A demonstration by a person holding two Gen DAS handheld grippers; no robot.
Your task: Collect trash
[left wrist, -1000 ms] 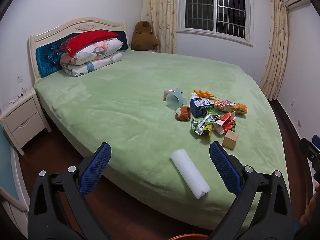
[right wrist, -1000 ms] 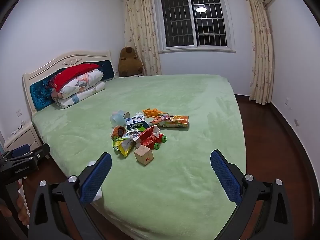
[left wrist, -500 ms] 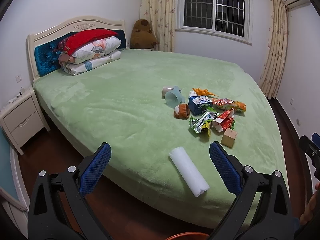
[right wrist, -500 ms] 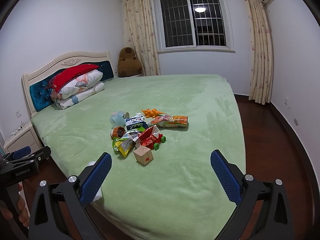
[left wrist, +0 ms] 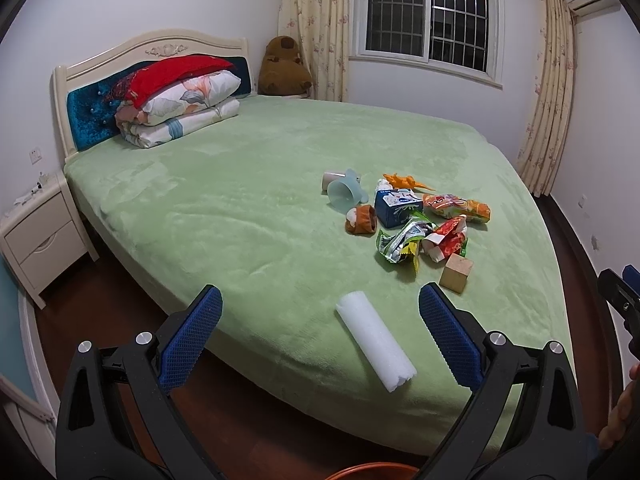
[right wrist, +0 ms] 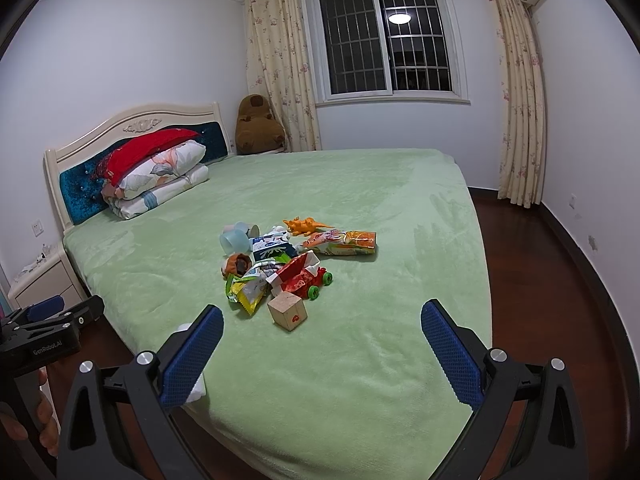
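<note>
- Green bed cover (left wrist: 248,216) is carrying a trash pile: crumpled wrappers (left wrist: 400,242), milk carton (left wrist: 396,208), its print unreadable.
- White foam roll (left wrist: 374,340) is lying near the edge, half hidden in the right view.
- Left gripper (left wrist: 320,336) and right gripper (right wrist: 322,354) are hovering spread, empty; "GenRobot.AI" is showing.

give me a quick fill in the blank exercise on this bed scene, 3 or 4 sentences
1. The white foam roll lies near the bed's edge, apart from the pile, between the left gripper's ____ fingers.
2. The wooden cube sits on the ____ blanket.
3. The toy dinosaur is ____ in colour.
4. The right gripper holds ____.

Missing words: open; green; orange; nothing
</note>
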